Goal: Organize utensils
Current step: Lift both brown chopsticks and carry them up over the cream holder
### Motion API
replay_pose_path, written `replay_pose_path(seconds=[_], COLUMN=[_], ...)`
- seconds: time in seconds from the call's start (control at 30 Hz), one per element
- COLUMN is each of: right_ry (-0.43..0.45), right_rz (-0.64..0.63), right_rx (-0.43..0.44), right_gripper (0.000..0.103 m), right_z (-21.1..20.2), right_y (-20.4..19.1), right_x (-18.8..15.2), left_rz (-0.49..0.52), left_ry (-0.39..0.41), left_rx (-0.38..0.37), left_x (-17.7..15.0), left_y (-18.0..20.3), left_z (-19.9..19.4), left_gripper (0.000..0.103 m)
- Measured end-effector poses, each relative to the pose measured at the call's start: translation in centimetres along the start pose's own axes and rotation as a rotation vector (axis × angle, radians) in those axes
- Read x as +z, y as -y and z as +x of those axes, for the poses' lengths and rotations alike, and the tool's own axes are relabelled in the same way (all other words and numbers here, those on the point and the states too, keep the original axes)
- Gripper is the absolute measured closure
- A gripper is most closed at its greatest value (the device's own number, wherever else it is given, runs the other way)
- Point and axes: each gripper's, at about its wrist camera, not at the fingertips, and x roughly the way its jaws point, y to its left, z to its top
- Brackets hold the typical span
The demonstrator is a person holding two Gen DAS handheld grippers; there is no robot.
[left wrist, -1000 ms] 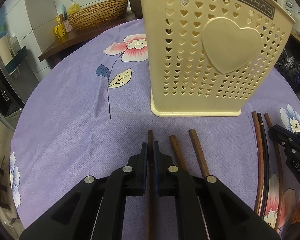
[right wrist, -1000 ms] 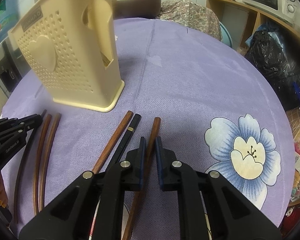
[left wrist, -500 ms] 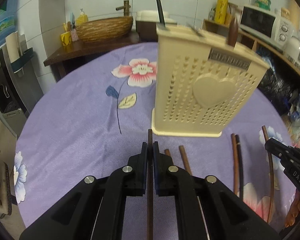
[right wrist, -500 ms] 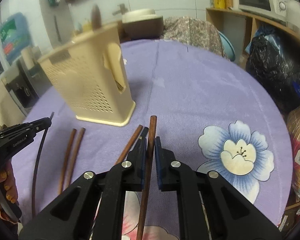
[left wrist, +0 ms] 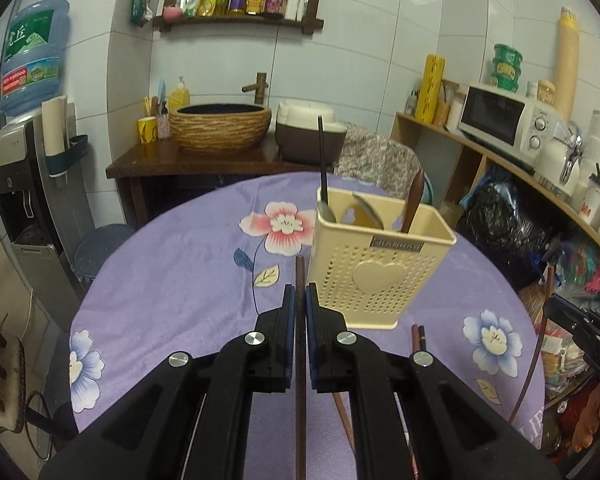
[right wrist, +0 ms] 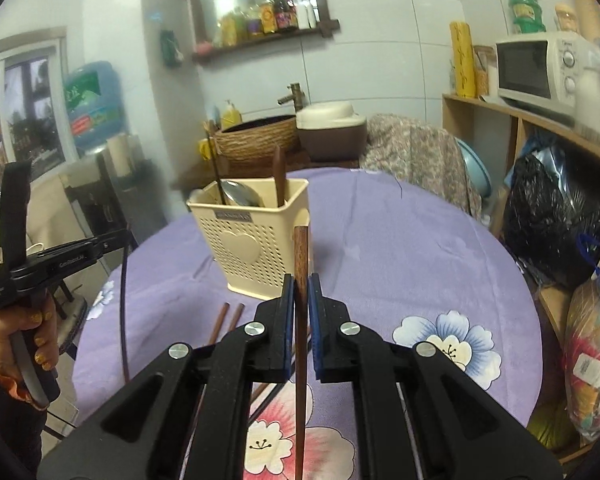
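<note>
My left claw [left wrist: 299, 300] pinches a brown chopstick [left wrist: 300, 276], lifted above the worktop [left wrist: 172, 280] and pointing forward just left of the cream holder [left wrist: 384, 276]. My right claw [right wrist: 300, 292] clamps another chopstick [right wrist: 301, 256], raised before the same holder [right wrist: 256, 248]. Spoons [left wrist: 364, 210] stand inside it. Two more chopsticks [right wrist: 228, 320] lie on the purple cloth near its base.

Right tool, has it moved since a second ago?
Yes. The right tool rose with its chopstick, away from the tablecloth; the caddy now sits lower and farther.
</note>
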Motion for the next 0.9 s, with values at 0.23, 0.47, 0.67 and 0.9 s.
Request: replay_pose_path(seconds=[0.23,0.47,0.67,0.9], right_ry=[0.02,0.032,0.029,0.025], right_rz=[0.0,-0.011,-0.008,-0.011], right_rx=[0.019,0.031,0.044,0.053], right_gripper=[0.095,0.095,0.095,0.095], right_z=[-1.4,-2.2,-2.2,-2.2], right_y=[-0.3,-0.9,-0.8,-0.7], right_x=[0.8,1.0,1.0,1.1], left_rz=[0.003,0.003,-0.001,0.002], left_ry=[0.045,0.061,0.071,0.083], left_rx=[-0.007,-0.012,-0.013,-0.013], left_x=[0.7,0.8,0.8,1.0], left_y=[0.2,0.1,-0.1,-0.3], left_z=[-1.8,-2.5,-3.1,-3.5], left_gripper=[0.096,0.096,0.096,0.096])
